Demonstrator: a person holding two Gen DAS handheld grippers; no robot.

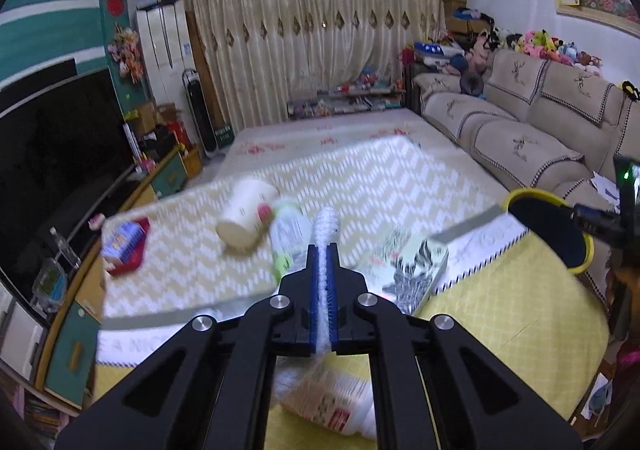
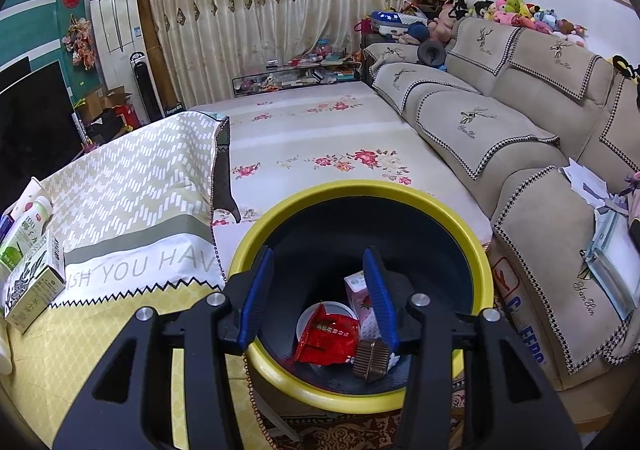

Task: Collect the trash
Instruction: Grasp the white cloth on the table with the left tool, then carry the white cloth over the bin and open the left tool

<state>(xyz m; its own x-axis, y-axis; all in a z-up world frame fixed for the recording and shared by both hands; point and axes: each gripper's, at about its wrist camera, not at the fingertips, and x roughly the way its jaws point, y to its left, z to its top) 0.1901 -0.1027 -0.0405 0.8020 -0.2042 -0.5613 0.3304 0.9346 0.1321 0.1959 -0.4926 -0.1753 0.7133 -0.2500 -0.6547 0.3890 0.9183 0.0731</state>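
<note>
The left hand-held gripper [image 1: 323, 246] is clenched on a white plastic wrapper [image 1: 326, 224]. The right hand-held gripper [image 2: 320, 298] grips the yellow-rimmed bin [image 2: 476, 246], holding some trash. A cup [image 1: 246, 220], bottle [image 1: 290, 232] and cartons remain on the worktop [image 1: 400, 178].

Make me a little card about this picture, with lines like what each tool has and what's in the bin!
left tool: shut on a white wrapper
right tool: at the yellow bin rim, grip unclear
in bin: red packet, pink carton
on table: paper cup, green bottle, box
</note>
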